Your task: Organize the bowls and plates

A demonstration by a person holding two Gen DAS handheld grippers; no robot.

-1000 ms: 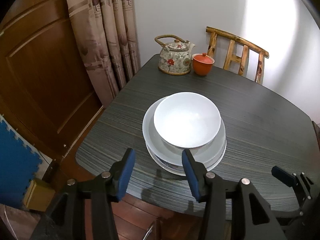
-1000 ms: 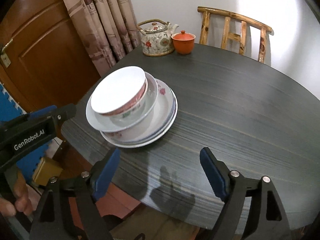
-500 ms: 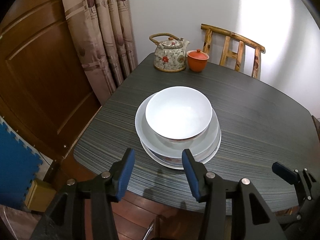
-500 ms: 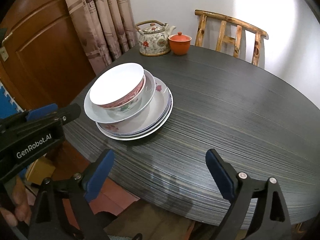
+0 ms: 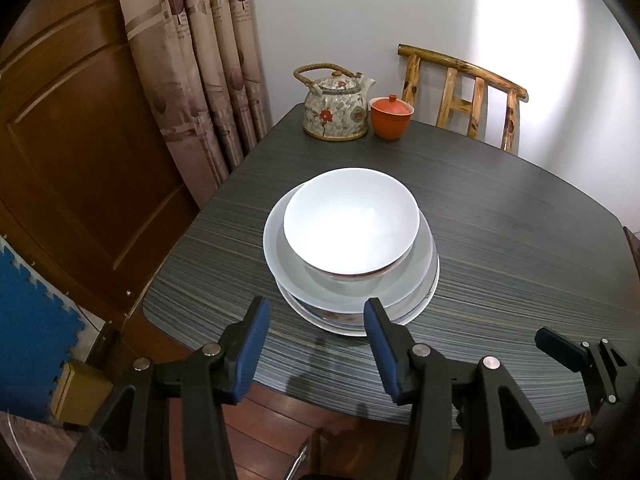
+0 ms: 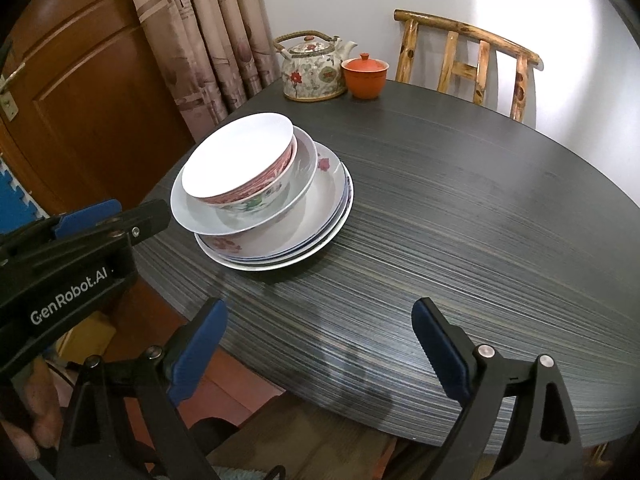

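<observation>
one stack: plates and bowls (image 6: 264, 196) are piled together near the table (image 6: 460, 208) edge, on the door side.
top bowl (image 5: 352, 220): a red-patterned bowl is nested in a floral one, sitting off-centre on the plates.
left hand-held gripper (image 5: 316, 344): half spread and empty; it is held just short of the stack.
right hand-held gripper (image 6: 320, 344): spread wide, nothing between the pads; it is held over bare table.
risk: the leaning bowls could be tipped if the top rim is nudged sideways; glazed porcelain could be let slip by narrow pads.
materials: smooth glossy ceramic, thin round rims; the table is matte, dark and streaked.
bystanders: teapot (image 5: 336, 110) and orange lidded cup (image 5: 390, 118) are left well apart.
</observation>
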